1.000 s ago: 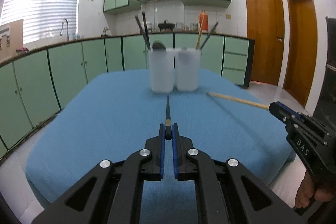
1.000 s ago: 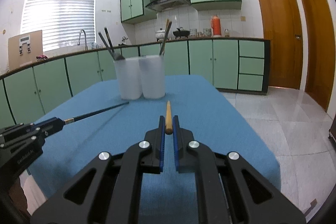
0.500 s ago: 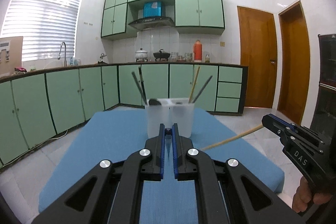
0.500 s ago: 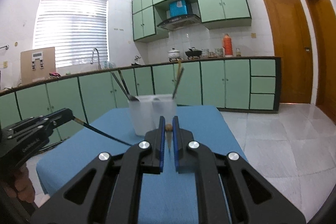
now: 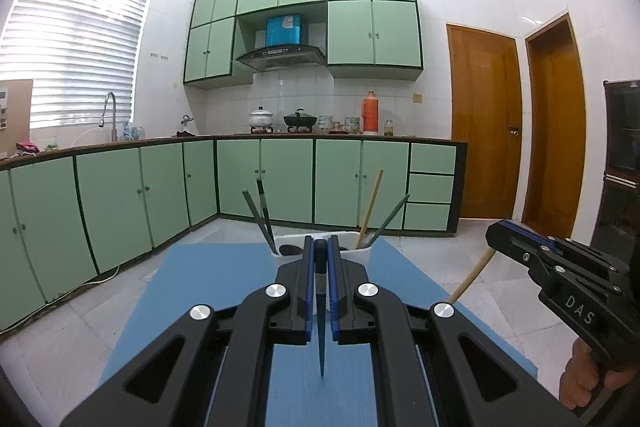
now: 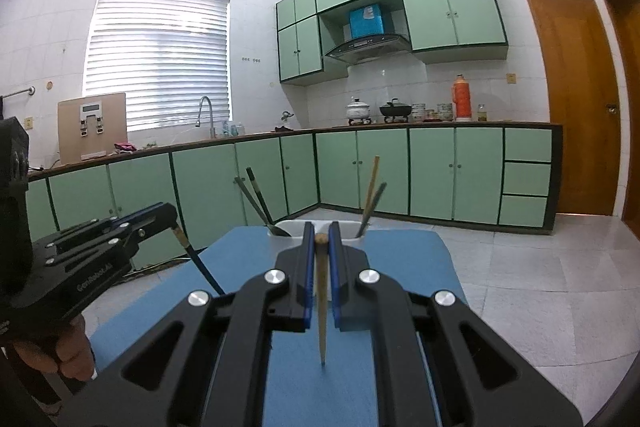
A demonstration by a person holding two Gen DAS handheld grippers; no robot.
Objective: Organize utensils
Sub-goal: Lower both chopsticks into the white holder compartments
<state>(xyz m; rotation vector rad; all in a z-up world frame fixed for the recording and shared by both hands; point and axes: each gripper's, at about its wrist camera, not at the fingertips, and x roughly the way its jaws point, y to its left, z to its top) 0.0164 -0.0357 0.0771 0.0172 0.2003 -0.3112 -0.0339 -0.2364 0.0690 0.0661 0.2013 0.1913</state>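
My left gripper [image 5: 319, 255] is shut on a dark chopstick [image 5: 321, 331] that hangs tip-down toward the blue table [image 5: 192, 291]. My right gripper [image 6: 320, 241] is shut on a wooden chopstick [image 6: 321, 323], also tip-down. Two white cups [image 5: 288, 245] [image 6: 348, 229] stand side by side just beyond the fingers, partly hidden. The left cup holds dark utensils [image 5: 260, 215], the right cup a wooden chopstick [image 5: 371, 207] and a dark one. Each gripper shows in the other's view: the right gripper in the left wrist view [image 5: 496, 237], the left gripper in the right wrist view [image 6: 170, 217].
Green kitchen cabinets [image 5: 280, 179] and a counter with pots and a red flask [image 5: 370, 111] run behind the table. Wooden doors [image 5: 484, 123] are on the right. White tile floor surrounds the table.
Both grippers have risen and tilted, lifting the chopsticks off the table from lying flat to hanging tip-down. The cups now sit lower in view, behind the fingertips.
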